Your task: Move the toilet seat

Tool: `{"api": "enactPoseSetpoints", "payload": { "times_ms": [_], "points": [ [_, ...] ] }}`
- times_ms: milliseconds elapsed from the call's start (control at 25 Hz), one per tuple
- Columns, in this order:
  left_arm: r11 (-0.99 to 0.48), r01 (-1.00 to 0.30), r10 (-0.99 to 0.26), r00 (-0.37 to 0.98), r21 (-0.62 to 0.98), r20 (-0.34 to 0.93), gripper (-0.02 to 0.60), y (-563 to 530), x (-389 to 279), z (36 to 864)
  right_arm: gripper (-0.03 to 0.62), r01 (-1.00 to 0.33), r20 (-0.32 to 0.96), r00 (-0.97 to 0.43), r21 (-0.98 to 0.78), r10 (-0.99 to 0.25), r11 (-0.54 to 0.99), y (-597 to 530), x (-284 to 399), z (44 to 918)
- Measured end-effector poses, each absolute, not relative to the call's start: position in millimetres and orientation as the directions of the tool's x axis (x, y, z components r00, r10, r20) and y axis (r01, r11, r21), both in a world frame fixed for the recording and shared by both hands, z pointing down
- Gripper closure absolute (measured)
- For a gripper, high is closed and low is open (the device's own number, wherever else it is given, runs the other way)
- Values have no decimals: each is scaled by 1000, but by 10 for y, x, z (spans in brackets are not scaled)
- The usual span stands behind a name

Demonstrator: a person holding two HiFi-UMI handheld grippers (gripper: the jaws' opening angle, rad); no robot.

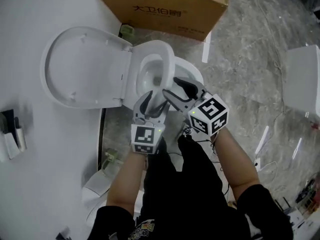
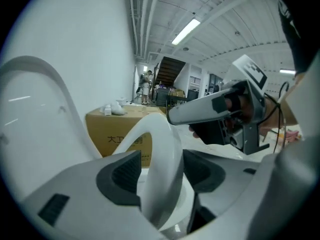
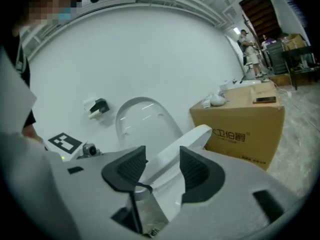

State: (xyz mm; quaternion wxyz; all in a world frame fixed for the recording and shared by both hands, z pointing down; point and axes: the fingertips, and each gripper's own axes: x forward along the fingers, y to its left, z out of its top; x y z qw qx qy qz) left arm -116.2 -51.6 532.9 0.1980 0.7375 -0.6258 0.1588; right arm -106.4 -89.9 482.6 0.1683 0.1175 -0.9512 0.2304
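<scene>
Head view: left claw [image 1: 151, 104] and right claw [image 1: 173, 90] each pinch the front rim of the white oval plastic toilet seat [image 1: 167, 59], tilted up over a mostly hidden bowl [image 1: 193, 74]; beyond, a brown cardboard box [image 1: 165, 9], top cut off.

One toilet [image 1: 192, 73] with one toilet seat [image 1: 167, 66] and one lid [image 1: 82, 69], one cardboard box [image 1: 165, 4], and two hand tools, counted as one left hand-held gripper [image 1: 156, 100] and one right hand-held gripper [image 1: 174, 89], each carrying one marker cube [image 1: 210, 115].
</scene>
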Motion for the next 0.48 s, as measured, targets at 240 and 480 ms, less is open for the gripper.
{"api": "enactPoseSetpoints", "payload": {
  "times_ms": [240,480],
  "points": [
    [82,-993,-860,-28,84,510,330,-387,-1525,5081,403,-124,428,-904,-238,-11,963,-838,-1342,4650],
    [172,-983,-860,-121,59,496,330,-303,-1890,4887,404,-45,432,-902,-117,10,992,-794,-1698,4458]
  ]
}}
